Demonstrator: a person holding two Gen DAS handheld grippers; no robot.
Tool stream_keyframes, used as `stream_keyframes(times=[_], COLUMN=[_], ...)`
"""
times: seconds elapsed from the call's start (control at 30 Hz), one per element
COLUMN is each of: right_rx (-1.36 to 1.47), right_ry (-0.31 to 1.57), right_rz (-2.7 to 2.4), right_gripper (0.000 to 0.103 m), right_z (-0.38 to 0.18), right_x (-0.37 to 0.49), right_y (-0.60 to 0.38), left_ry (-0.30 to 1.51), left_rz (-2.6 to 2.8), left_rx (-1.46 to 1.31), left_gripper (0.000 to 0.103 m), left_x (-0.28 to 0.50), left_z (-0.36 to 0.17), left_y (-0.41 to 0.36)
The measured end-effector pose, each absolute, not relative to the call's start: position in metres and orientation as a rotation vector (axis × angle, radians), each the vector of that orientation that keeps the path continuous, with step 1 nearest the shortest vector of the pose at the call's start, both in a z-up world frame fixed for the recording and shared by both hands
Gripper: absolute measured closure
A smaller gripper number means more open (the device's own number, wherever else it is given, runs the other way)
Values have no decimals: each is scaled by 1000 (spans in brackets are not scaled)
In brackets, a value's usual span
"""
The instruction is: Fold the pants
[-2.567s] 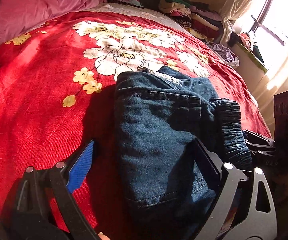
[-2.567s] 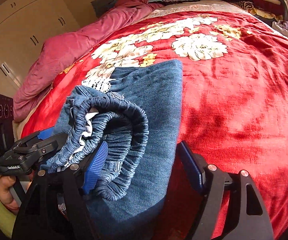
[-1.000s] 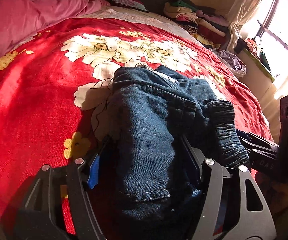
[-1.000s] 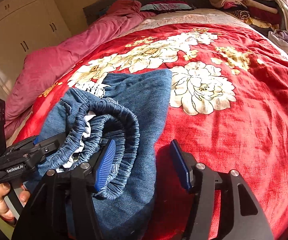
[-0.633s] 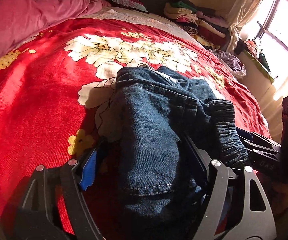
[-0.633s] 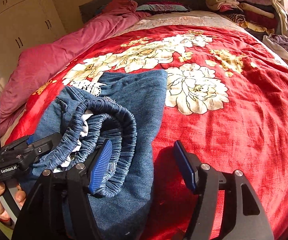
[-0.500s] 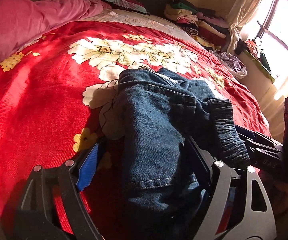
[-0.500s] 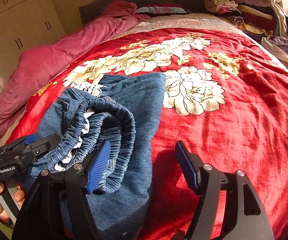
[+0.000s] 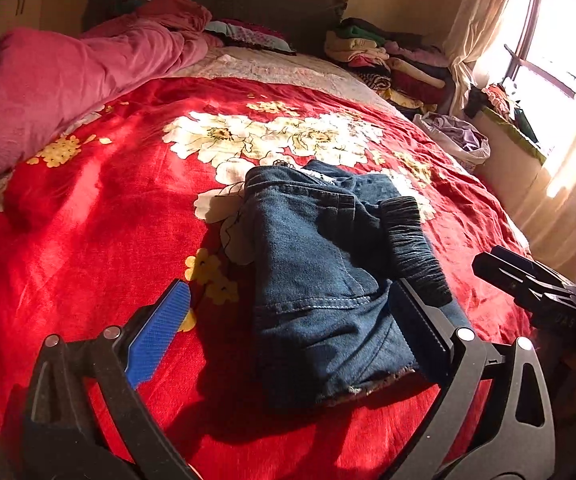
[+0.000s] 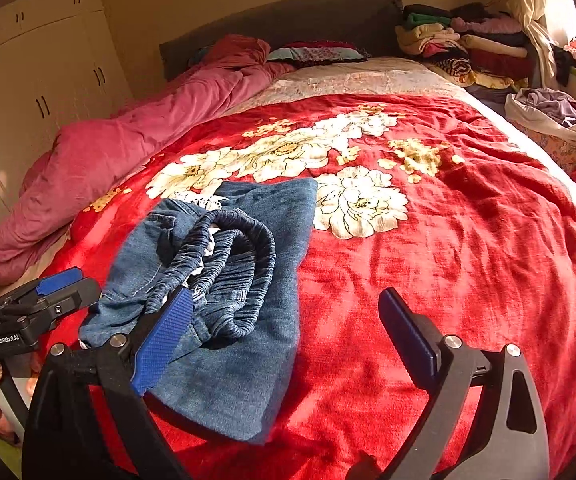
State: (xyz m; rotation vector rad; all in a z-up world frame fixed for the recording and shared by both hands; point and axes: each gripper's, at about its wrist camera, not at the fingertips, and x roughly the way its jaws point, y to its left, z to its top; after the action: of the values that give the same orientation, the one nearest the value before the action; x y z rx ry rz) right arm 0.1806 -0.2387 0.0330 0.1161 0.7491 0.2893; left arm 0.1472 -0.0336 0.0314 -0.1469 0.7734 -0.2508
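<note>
The blue denim pants (image 9: 319,264) lie folded in a compact bundle on the red floral bedspread (image 9: 100,216), elastic waistband (image 9: 411,248) on top at the right. My left gripper (image 9: 288,320) is open and empty, just before the bundle's near edge. In the right wrist view the pants (image 10: 228,288) lie left of centre with the gathered waistband (image 10: 232,264) uppermost. My right gripper (image 10: 288,320) is open and empty, pulled back from the bundle's right side. The left gripper also shows there (image 10: 48,296) at the far left.
A pink duvet (image 9: 48,84) lies along the bed's left side. A stack of folded clothes (image 9: 387,64) sits at the far right corner by the window. A bag of laundry (image 10: 547,116) stands beside the bed. White wardrobes (image 10: 28,80) line the left wall.
Both grippers have drawn back and up from the folded pants. The left gripper's jaws, earlier around the bundle's near end, now stand wide and clear of it. The pants lie still.
</note>
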Motion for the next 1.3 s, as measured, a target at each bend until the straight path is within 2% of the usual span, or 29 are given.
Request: stream_keyframes(times=[0.13, 0.6, 1.3], right_rx=[76, -35, -21], right_ry=[693, 585, 683], right_rz=[278, 280, 272], right_gripper=[5, 5, 5], right_z=[48, 79, 42], right_x=[160, 90, 54], right_y=[-238, -231, -227], left_ry=[745, 705, 782], left_rz=[-246, -199, -178], left_rx=[-144, -99, -125], left_gripper=[10, 10, 10], left_x=[130, 61, 29], left_z=[43, 60, 23], left_y=[-32, -27, -32])
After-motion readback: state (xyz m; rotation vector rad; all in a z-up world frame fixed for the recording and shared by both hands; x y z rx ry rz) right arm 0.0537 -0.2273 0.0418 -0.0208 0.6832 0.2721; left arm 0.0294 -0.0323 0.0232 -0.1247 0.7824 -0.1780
